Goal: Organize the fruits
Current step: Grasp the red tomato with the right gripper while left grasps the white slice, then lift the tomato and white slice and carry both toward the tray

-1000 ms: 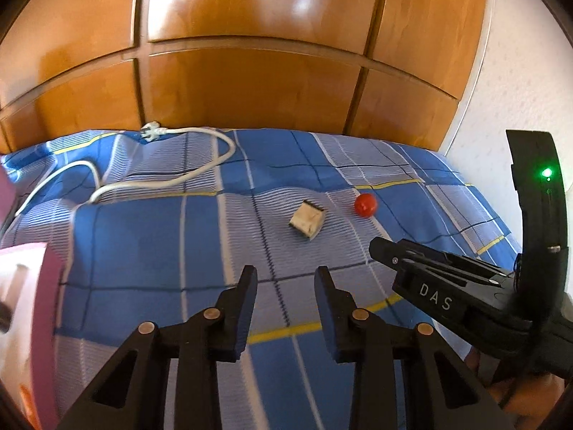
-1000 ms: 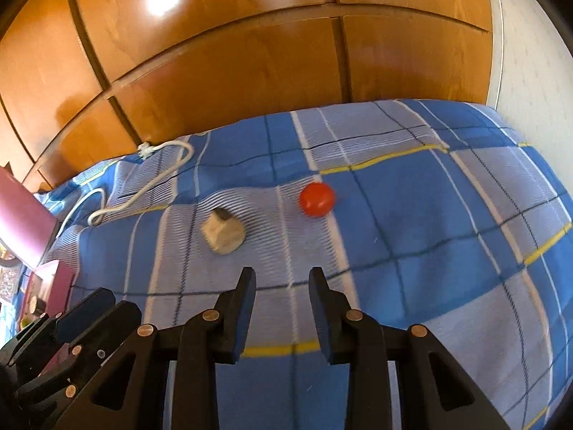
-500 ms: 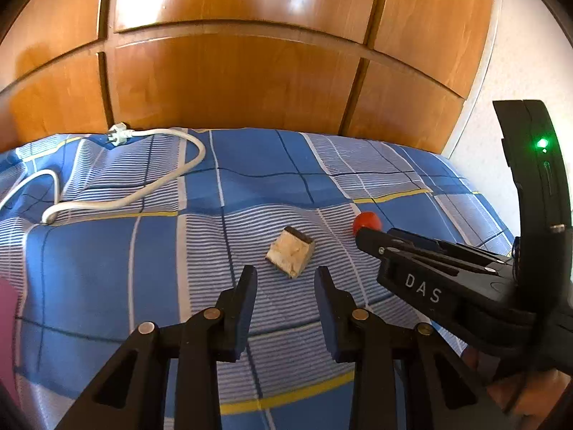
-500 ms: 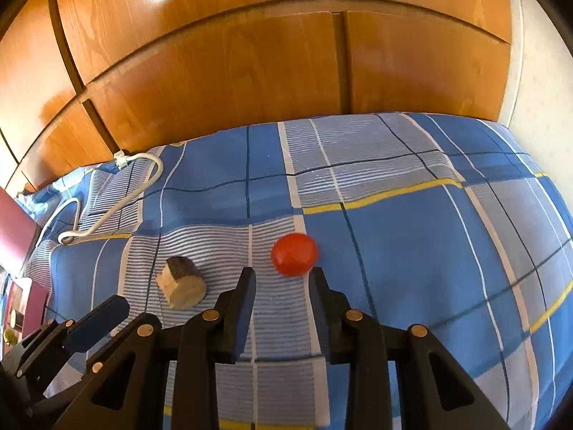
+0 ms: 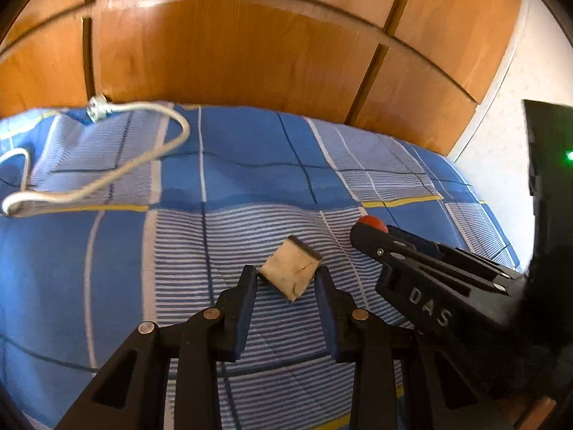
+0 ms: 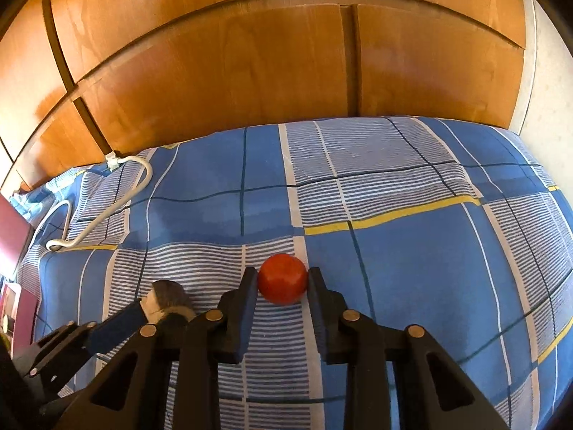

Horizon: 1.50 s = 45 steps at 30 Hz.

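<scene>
While a white power cable [image 5: 107, 179] loops across the far left of the blue checked bedspread [image 5: 107, 258], the left tongs [image 5: 286, 279] stand apart around a pale, dark-skinned cut fruit chunk [image 5: 290, 273] lying on the bed, not yet squeezing it. Just to the right, the right tongs [image 6: 283, 283] stand apart, flanking a round red fruit [image 6: 283, 278] that rests on the spread.

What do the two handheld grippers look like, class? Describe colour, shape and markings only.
Both the left gripper and the right gripper are black, with triangular cut-out frames, silver rivets and flat dark-blue fingers. From the left view, the right gripper's side bears white "DAS" lettering and a green light.
</scene>
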Motion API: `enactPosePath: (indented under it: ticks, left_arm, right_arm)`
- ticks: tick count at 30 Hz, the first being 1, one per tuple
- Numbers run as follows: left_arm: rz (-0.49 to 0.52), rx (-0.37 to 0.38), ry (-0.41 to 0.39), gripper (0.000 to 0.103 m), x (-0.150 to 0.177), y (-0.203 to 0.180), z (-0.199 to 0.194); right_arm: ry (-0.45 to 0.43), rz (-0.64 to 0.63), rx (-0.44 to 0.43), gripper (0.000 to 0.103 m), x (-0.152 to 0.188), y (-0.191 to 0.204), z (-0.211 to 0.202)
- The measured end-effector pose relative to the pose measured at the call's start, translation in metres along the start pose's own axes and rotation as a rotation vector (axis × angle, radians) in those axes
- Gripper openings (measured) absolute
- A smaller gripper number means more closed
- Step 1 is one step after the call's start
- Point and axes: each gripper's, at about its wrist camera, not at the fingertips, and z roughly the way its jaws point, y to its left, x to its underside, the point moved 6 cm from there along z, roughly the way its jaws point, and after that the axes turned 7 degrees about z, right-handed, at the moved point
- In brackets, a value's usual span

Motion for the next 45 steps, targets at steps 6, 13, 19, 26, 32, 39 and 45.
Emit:
enactPosePath:
  ticks: [6, 13, 19, 26, 32, 39, 45]
  left_arm:
    - [-0.013, 0.025, 0.005, 0.031, 0.0, 0.001, -0.002]
    - [-0.053, 0.013, 0.007, 0.031, 0.018, 0.018, -0.043]
    - [-0.084, -0.019, 0.031, 0.031, 0.057, 0.038, -0.089]
    - [-0.064, -0.05, 0.043, 0.031, 0.113, 0.053, -0.141]
    - [-0.06, -0.063, 0.028, 0.031, 0.15, 0.06, -0.15]
    - [-0.031, -0.109, -0.026, 0.031, 0.149, 0.06, -0.143]
    - [-0.026, -0.116, -0.037, 0.031, 0.148, 0.06, -0.14]
  right_arm:
    - [0.028, 0.046, -0.036, 0.027, 0.001, -0.004, 0.001]
    - [0.016, 0.022, -0.077, 0.027, 0.019, 0.007, -0.034]
    - [0.084, -0.027, -0.168, 0.027, 0.06, 0.036, -0.063]
    - [0.156, -0.069, -0.267, 0.027, 0.118, 0.072, -0.091]
    - [0.159, -0.029, -0.225, 0.027, 0.147, 0.077, -0.087]
    - [0.099, -0.094, -0.167, 0.028, 0.149, 0.083, -0.083]
    - [0.042, -0.125, -0.135, 0.028, 0.154, 0.085, -0.084]
